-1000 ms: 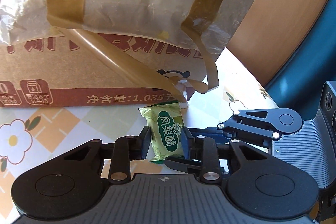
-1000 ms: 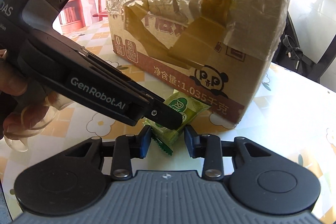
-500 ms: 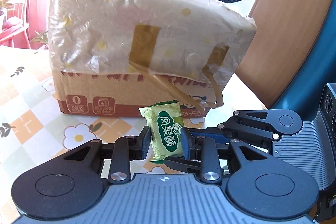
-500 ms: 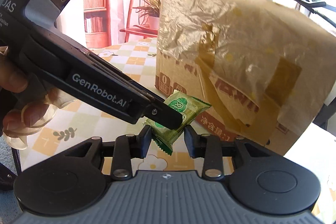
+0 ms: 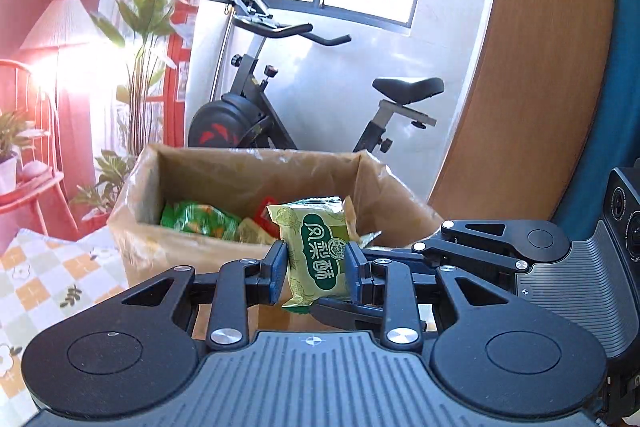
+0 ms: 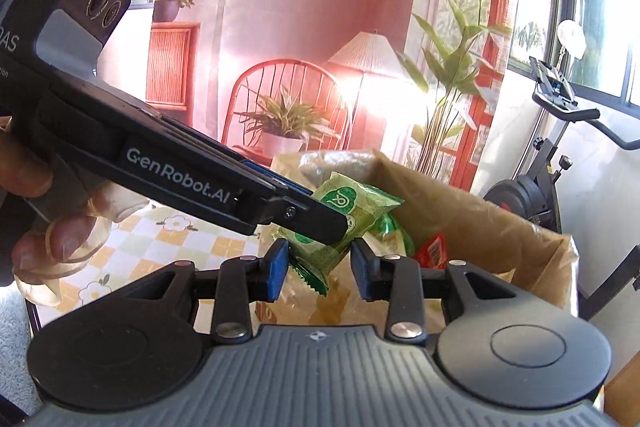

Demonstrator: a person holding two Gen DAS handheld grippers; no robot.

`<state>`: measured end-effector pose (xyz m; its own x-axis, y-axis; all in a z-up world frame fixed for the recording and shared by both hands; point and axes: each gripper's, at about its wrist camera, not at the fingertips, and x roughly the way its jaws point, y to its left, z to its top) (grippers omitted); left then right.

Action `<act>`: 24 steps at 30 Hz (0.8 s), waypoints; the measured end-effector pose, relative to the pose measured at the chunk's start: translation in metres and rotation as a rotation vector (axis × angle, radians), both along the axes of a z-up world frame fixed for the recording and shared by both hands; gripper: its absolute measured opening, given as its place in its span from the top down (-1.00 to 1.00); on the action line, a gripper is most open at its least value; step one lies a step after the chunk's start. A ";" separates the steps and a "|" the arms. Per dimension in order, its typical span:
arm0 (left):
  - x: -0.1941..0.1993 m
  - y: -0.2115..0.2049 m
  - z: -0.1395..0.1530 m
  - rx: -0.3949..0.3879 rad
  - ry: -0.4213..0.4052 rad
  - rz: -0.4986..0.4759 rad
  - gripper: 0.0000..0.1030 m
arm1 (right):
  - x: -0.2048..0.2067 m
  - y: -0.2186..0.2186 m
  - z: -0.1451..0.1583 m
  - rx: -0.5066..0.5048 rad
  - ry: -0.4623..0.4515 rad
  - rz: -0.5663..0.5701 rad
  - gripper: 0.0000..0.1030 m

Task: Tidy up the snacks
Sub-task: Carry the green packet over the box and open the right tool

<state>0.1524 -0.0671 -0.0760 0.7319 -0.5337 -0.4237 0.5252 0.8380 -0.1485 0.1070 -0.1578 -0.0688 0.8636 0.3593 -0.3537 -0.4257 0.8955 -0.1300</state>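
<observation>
The left claw (image 5: 316, 269) pinches a green snack packet (image 5: 318, 253) printed "凤梨酥", upright above the near rim of the cardboard box (image 5: 256, 187). The right claw (image 6: 320, 265) stands narrowly parted around the packet's lower end without touching it. "GenRobot.AI" marks the left claw's side. At twelve o'clock, inside the box, lie other green and red packets (image 5: 196, 219).

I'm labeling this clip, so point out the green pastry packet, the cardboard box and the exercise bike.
green pastry packet (image 5: 318, 257): left wrist view, middle of its printed front.
cardboard box (image 5: 192, 251): left wrist view, near outer wall.
exercise bike (image 5: 408, 85): left wrist view, on its black saddle.
</observation>
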 end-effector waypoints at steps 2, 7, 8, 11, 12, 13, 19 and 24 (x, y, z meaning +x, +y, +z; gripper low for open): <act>0.012 -0.010 0.007 0.016 -0.016 -0.006 0.36 | 0.013 -0.007 0.009 -0.007 -0.003 -0.015 0.29; 0.056 -0.035 0.011 0.052 -0.012 -0.034 0.36 | 0.052 -0.025 0.015 -0.034 0.028 -0.065 0.29; 0.065 -0.039 0.009 0.055 -0.002 -0.040 0.36 | 0.058 -0.029 0.014 -0.031 0.036 -0.074 0.29; 0.085 -0.046 0.004 0.059 0.027 -0.054 0.36 | 0.077 -0.044 0.008 -0.019 0.064 -0.097 0.29; 0.091 -0.051 0.001 0.062 0.035 -0.056 0.36 | 0.082 -0.049 0.005 -0.013 0.076 -0.104 0.29; 0.094 -0.051 -0.005 0.068 0.043 -0.059 0.36 | 0.088 -0.053 0.001 -0.010 0.090 -0.112 0.29; 0.108 -0.063 -0.030 0.091 0.097 -0.054 0.35 | 0.103 -0.066 -0.017 0.001 0.163 -0.136 0.30; 0.104 -0.058 -0.031 0.127 0.056 -0.009 -0.01 | 0.095 -0.076 -0.017 0.052 0.156 -0.190 0.28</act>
<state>0.2568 -0.1251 -0.1070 0.7007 -0.4794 -0.5283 0.5266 0.8472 -0.0703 0.2015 -0.2335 -0.0855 0.8538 0.2172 -0.4732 -0.2609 0.9650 -0.0279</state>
